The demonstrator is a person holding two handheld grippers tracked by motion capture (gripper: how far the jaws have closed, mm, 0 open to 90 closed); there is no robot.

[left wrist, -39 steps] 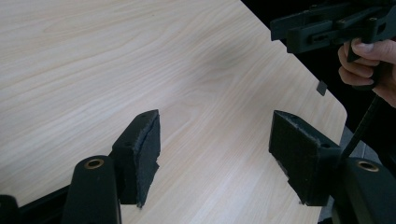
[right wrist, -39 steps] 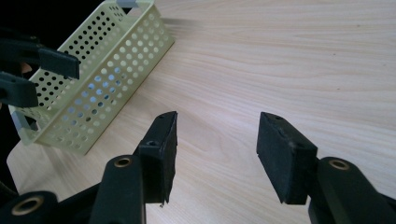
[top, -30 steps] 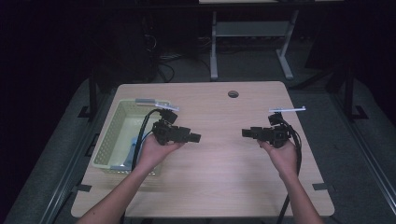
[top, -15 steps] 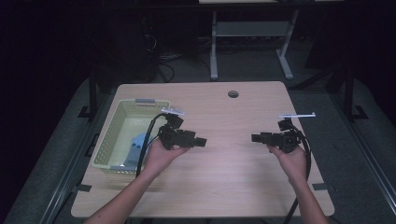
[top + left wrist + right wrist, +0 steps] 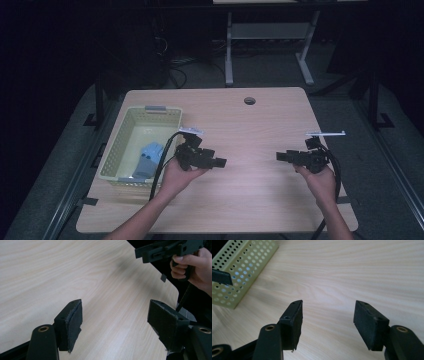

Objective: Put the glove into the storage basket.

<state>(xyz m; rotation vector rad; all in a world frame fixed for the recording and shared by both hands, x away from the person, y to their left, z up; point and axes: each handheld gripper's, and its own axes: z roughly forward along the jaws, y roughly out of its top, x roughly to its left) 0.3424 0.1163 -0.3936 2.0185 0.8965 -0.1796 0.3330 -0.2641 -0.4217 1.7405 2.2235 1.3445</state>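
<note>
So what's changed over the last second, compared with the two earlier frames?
Both hands slid toward the person's edge of the table and drew apart. The right gripper has just been opening, with nothing between its jaws; the left gripper is open and empty too. The basket and the blue thing in it stayed put.

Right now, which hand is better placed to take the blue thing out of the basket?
The left. The left gripper is open and empty beside the basket that holds the blue thing. The right gripper, also open, hangs over the far side of the table.
</note>
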